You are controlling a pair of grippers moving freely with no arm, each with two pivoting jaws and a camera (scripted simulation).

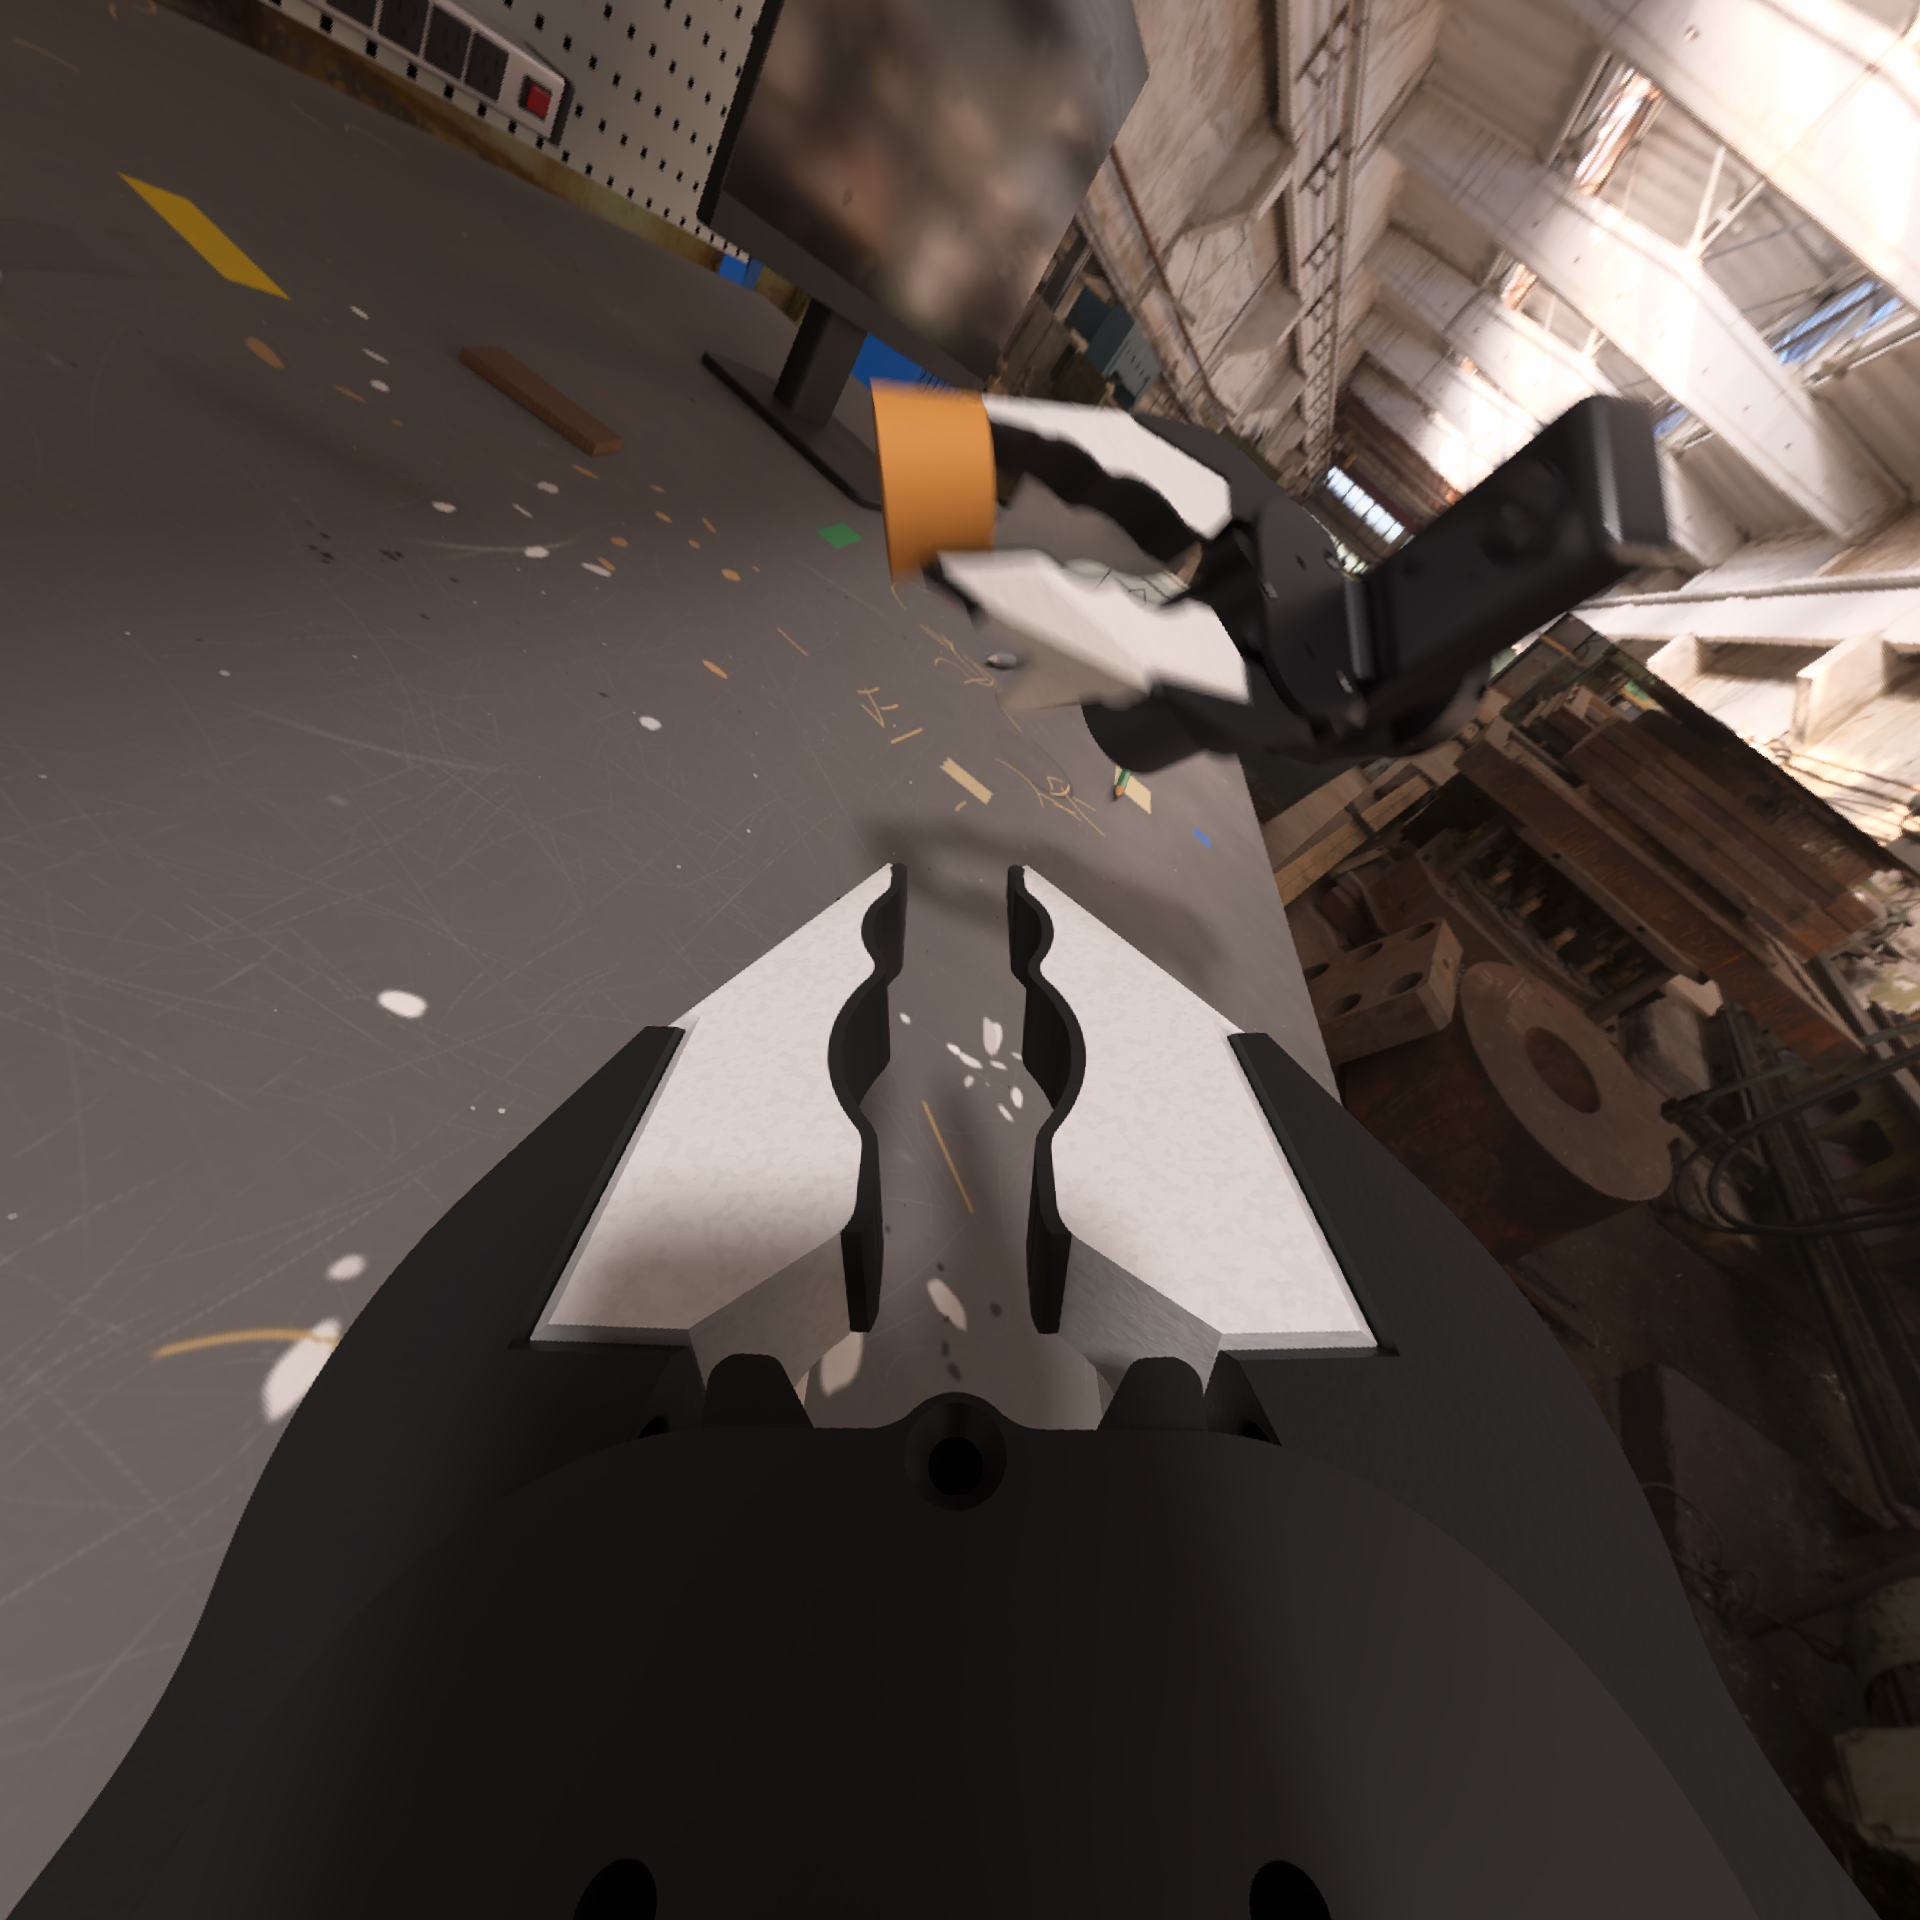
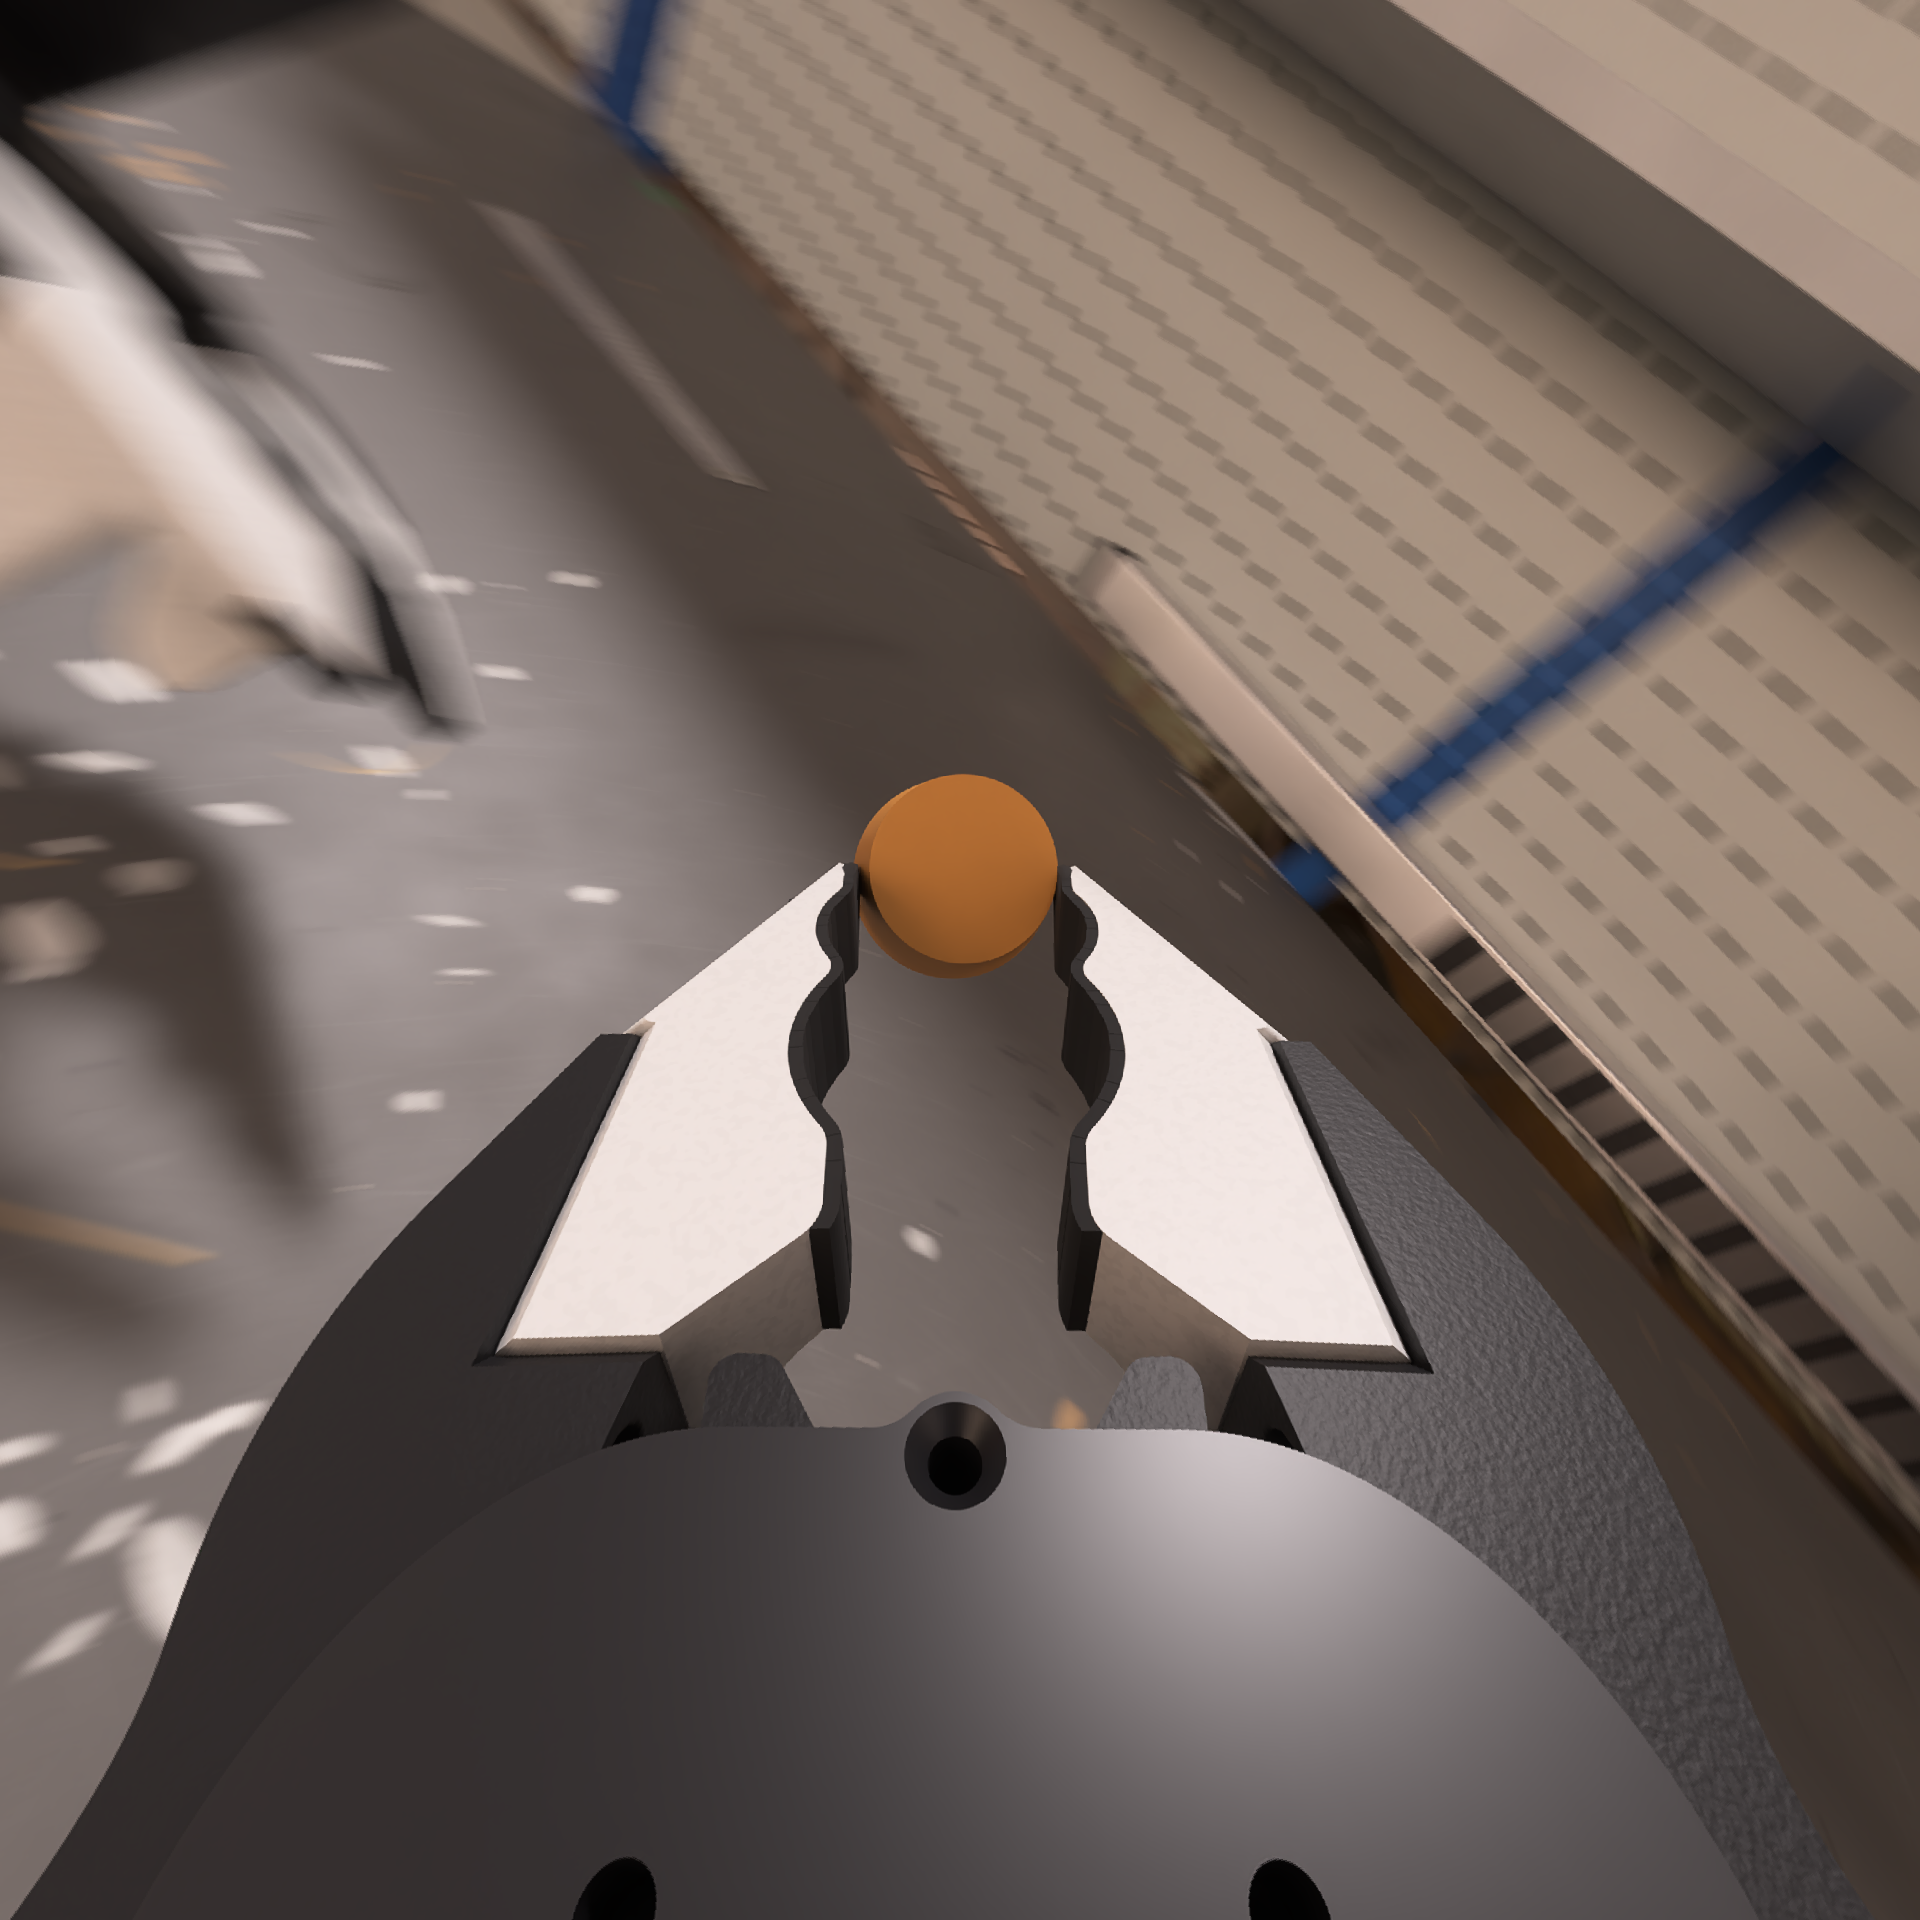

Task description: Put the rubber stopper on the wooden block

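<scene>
I am in the carry step: my right gripper (image 2: 956, 883) has its fingers clenched on the orange rubber stopper (image 2: 954, 873), pinched at the very tips and lifted above the grey worktop (image 1: 312, 831). In the left wrist view the stopper sits in the upper middle of the frame, and the wooden block (image 1: 540, 414) lies flat in the upper left, well apart from it. My left gripper (image 1: 956, 883) is released and holds nothing. Next, I think, I must bring the stopper over the block and lower it gently, because the block is thin
</scene>
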